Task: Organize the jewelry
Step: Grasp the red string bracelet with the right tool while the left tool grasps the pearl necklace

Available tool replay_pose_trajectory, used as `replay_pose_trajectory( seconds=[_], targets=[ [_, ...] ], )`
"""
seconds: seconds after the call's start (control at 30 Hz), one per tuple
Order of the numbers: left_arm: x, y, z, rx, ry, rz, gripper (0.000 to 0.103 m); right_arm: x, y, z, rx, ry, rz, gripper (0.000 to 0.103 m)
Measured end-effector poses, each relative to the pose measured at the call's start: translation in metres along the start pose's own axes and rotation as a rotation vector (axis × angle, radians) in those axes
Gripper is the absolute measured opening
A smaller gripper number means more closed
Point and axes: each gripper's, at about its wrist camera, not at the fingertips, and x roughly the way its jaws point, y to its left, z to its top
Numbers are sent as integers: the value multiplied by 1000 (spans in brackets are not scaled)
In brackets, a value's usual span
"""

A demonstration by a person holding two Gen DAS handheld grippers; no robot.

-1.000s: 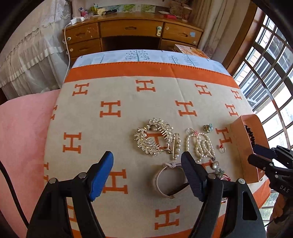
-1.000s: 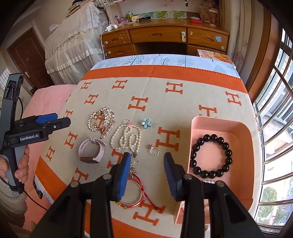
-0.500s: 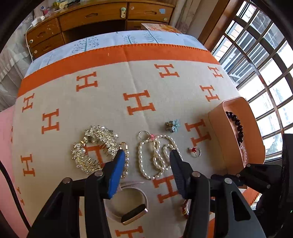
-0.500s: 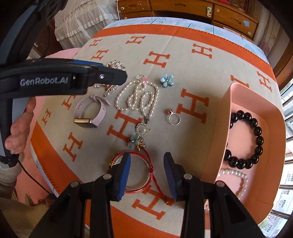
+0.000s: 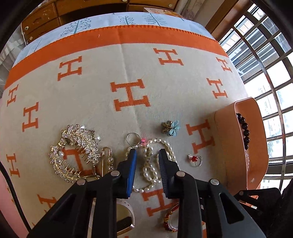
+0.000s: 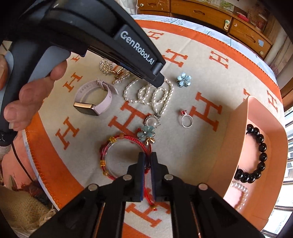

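My left gripper (image 5: 147,152) is open and low over the white pearl necklace (image 5: 149,166), its jaws on either side of the strands. The necklace also shows in the right wrist view (image 6: 148,94) under the left gripper's tip. My right gripper (image 6: 147,155) is shut on the red string bracelet (image 6: 117,155), pinching its right rim. A pink tray (image 6: 256,128) at the right holds a black bead bracelet (image 6: 256,155) and a pearl strand (image 6: 239,190).
On the beige and orange blanket (image 5: 128,73) lie a gold crystal hair comb (image 5: 73,153), a pearl pin (image 5: 108,161), a blue flower clip (image 6: 184,79), a red-stone ring (image 6: 185,119), a pink smart band (image 6: 93,99) and a flower pendant (image 6: 147,132). A wooden dresser (image 6: 201,12) stands behind.
My left gripper came down closer over the pearl necklace with narrower jaws. My right gripper moved down and shut on the red bracelet's rim.
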Motion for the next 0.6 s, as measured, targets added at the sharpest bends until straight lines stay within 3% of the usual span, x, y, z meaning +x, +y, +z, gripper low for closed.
replay_pose_trajectory(
  seconds=[0.17, 0.4, 0.6],
  targets=[
    [4, -3, 4, 2, 2, 23, 19, -6, 1, -7, 27, -23, 43, 6],
    [10, -20, 8, 59, 4, 110, 8, -16, 2, -16, 59, -53, 89, 6],
    [6, -21, 7, 52, -2, 98, 3, -21, -9, -15, 90, -89, 116, 6]
  ],
)
